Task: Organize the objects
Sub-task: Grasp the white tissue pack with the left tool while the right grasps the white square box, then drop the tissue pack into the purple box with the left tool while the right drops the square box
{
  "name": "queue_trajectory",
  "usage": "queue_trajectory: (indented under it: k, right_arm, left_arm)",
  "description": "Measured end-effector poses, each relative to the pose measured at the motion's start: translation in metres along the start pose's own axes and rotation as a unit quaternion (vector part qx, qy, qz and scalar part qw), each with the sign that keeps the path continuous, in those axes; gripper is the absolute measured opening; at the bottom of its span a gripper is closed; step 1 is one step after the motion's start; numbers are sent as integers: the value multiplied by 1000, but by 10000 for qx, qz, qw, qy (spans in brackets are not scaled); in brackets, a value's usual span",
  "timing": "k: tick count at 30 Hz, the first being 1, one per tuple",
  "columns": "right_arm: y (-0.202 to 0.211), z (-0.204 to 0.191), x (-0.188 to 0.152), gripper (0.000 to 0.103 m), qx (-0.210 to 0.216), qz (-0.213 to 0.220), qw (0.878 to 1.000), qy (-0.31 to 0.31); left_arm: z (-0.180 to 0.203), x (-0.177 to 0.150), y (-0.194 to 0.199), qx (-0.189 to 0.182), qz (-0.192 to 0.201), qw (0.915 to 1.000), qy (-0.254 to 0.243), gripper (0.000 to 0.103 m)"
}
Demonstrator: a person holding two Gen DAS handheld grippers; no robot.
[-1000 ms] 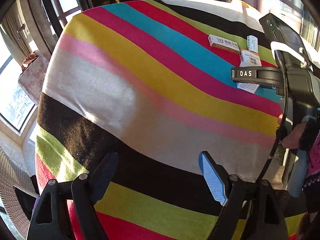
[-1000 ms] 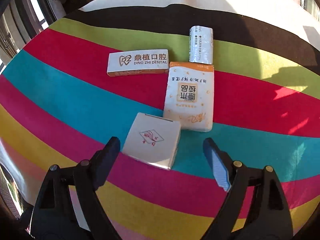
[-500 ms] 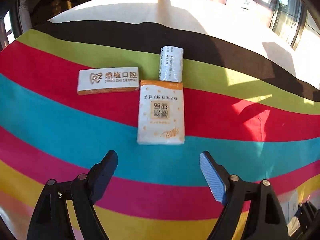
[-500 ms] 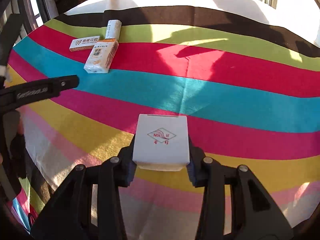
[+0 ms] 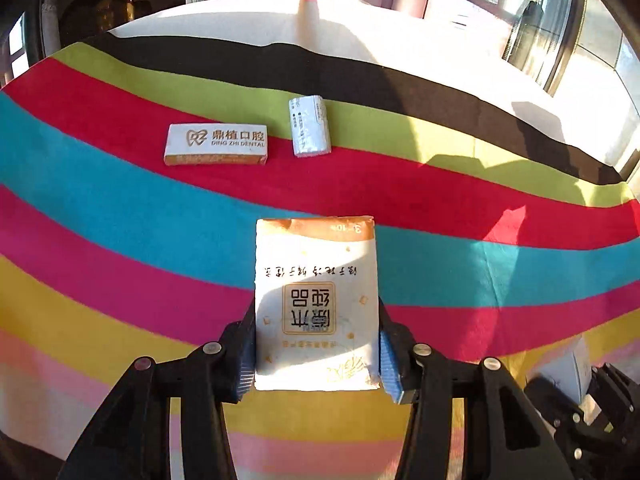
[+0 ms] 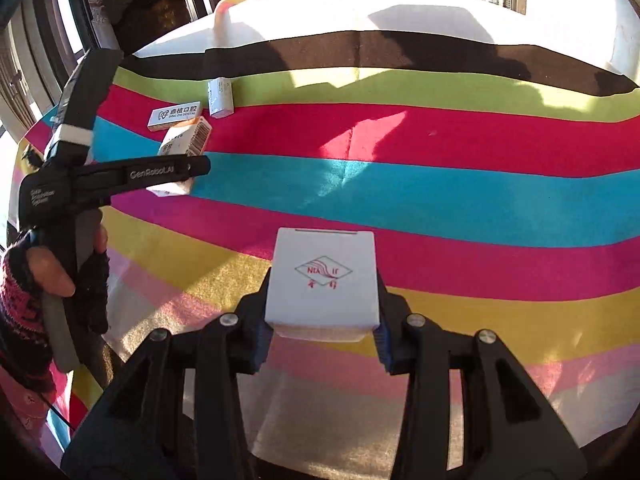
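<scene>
A white and orange tissue pack [image 5: 316,300] stands between the pads of my left gripper [image 5: 316,360]. The jaws are closing and both pads touch its sides. From the right wrist view the same pack [image 6: 184,140] shows behind one black left finger [image 6: 160,172]. My right gripper [image 6: 322,340] is shut on a small white box with a red logo [image 6: 324,280], held over the yellow and pink stripes. A white dental box [image 5: 216,148] and a small white wrapped pack [image 5: 310,126] lie farther back on the cloth.
A striped tablecloth [image 5: 120,220] covers the round table. A gloved hand [image 6: 48,268] holds the left gripper's handle at the table's left edge. Part of the right gripper's body [image 5: 580,400] shows low on the right. Windows and dark furniture stand beyond the table.
My left gripper swung over to the tissue pack and closed around it. My right gripper closed on the white box and carried it away from the other items, toward the near stripes.
</scene>
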State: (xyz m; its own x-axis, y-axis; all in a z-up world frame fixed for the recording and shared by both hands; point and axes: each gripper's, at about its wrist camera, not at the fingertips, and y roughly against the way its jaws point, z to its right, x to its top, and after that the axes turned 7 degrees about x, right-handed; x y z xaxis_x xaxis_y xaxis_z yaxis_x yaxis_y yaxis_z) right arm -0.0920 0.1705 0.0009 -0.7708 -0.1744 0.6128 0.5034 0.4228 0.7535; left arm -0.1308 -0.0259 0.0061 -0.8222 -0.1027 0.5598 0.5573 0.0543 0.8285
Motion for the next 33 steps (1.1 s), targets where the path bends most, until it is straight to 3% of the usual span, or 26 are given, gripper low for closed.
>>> queue_trajectory:
  k: [6, 17, 33]
  right_arm:
    - [18, -23, -11, 46, 108, -60, 9996, 259]
    - [62, -60, -56, 46, 108, -161, 9972, 727]
    - [115, -147, -117, 46, 415, -67, 9854, 1652]
  left_arm:
    - [-20, -62, 38, 181, -158, 9997, -77, 51]
    - [-61, -136, 98, 253, -186, 9994, 174, 51]
    - [-92, -220, 184, 440, 285, 9983, 239, 51]
